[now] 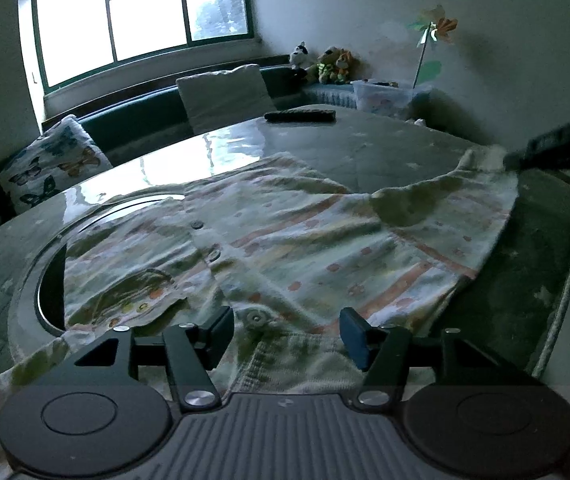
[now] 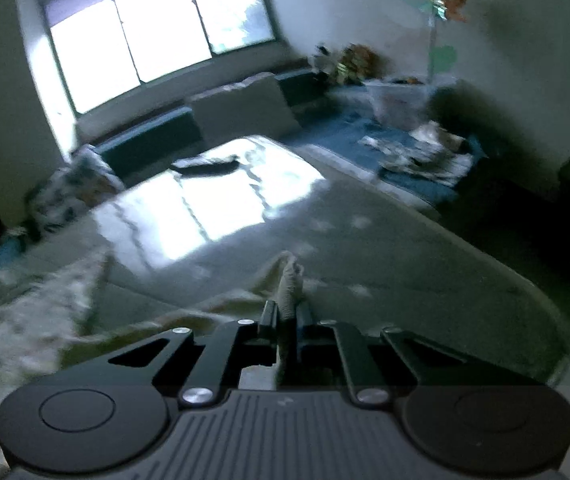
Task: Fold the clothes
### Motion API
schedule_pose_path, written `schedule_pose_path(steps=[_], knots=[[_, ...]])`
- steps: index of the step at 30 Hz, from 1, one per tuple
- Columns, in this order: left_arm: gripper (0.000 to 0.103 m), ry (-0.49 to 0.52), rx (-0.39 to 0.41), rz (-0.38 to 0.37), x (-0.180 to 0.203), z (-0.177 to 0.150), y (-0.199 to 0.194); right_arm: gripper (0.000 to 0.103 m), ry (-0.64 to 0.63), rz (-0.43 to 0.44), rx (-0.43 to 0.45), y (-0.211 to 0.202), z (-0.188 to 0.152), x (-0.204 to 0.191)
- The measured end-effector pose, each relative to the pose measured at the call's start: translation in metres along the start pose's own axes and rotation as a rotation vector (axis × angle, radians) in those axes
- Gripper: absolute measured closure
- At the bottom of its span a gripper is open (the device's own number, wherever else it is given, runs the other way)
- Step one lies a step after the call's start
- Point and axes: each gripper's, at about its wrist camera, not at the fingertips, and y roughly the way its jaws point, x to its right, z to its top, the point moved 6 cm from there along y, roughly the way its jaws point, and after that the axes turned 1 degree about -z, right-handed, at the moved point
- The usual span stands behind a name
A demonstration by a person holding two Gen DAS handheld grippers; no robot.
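Cream cotton with faint orange stripes and small reddish dots makes up the shirt (image 1: 285, 232), which lies spread and rumpled across the middle of the left wrist view, on the round worktop (image 1: 325, 136). A row of round buttons (image 1: 214, 255) runs down its front placket, and a ribbed hem edge sits at the lower centre, between the fingers of the left tongs (image 1: 287, 334). Those tongs stand open over the cloth, pads apart and not pressing on it. The fabric looks soft and thin, creased into shallow folds, with one corner pulled up toward the right edge of the frame, where the dark right tongs (image 1: 525, 156) pinch it.

In the right wrist view, which is blurred, the right tongs (image 2: 286, 318) are closed tight on a narrow bunched ridge of the shirt (image 2: 289, 280) that rises between the pads at lower centre. The worktop (image 2: 405, 248) has a glossy grey surface with pale star marks, reflecting the bright window (image 1: 141, 12) at upper left. A dark inset ring (image 1: 51, 280) curves at the left of the left wrist view, partly covered by the shirt. A flat black remote-like object (image 1: 299, 115) rests on the far side of the worktop.
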Motion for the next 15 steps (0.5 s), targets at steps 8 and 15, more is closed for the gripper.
schedule_pose_path(steps=[8, 15], knots=[[0.041, -0.034, 0.014, 0.036, -0.01, -0.004, -0.01, 0.096, -0.101, 0.287, 0.062, -0.042, 0.037, -0.089], [0.04, -0.104, 0.026, 0.099, -0.033, -0.017, -0.029, 0.096, -0.24, 0.539, 0.028, -0.056, 0.037, -0.188]])
